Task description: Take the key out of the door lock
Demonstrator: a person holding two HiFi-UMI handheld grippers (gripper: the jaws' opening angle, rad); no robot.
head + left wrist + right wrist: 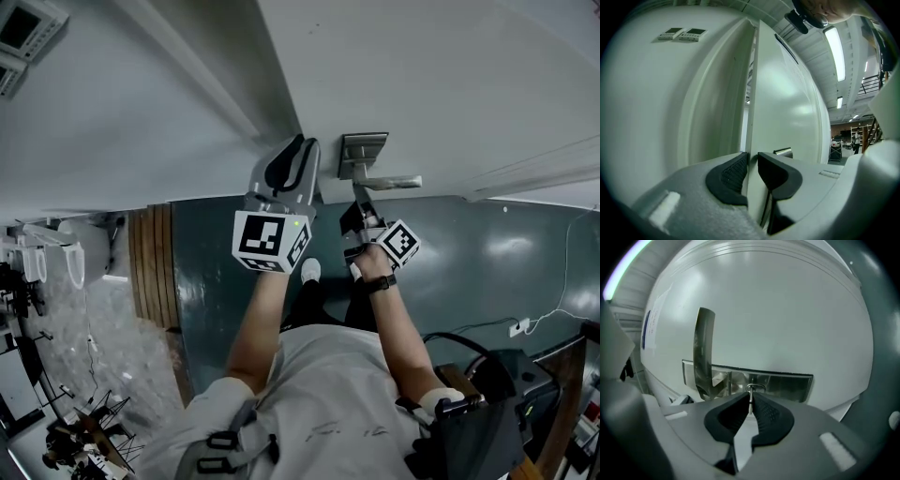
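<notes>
I have the key (750, 392) pinched in my right gripper (751, 401). Its pads are drawn in to a thin slit with the key's flat head standing edge-on between their tips. The key sits in the lock (755, 387), set in the steel lock plate (790, 385) on the door's face, just to the right of the root of the lever handle (704, 348) as this gripper sees it.

What matters now is the key's long axis. It runs straight out of the lock toward me, from far to near, almost exactly along the line the right gripper looks down. As I judge it, the pull has to go straight back along that line. Any drift left, right, up or down would likely bind the blade in the cylinder.

My left gripper (752, 161) is off to the left, at the door's free edge. Its jaws are at a middling width, clamped astride the thickness of the door (783, 103), one pad on each face, which should steady the door against the pull. The right gripper is the one on the key, so the withdrawal falls to it.
</notes>
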